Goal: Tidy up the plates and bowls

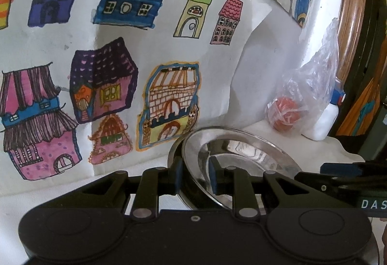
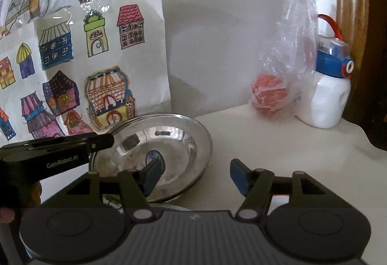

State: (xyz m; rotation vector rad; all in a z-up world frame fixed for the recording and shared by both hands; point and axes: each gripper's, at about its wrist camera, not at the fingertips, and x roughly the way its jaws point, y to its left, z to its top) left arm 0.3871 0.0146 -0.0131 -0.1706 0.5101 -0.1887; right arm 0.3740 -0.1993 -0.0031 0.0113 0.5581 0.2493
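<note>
- My left gripper straddled the steel plate rim, contact unclear.
- My right gripper stood spread, empty, plate at its 10 o'clock on the bench.

The left gripper is pointing a little downward, and its two blue pads are standing on either side of a thin metal rim, with a narrow gap between them. In the right wrist view its black body is reaching in from nine o'clock. The right gripper is also tilting downward, its jaws are standing wide apart and nothing is lying between the pads.
</note>
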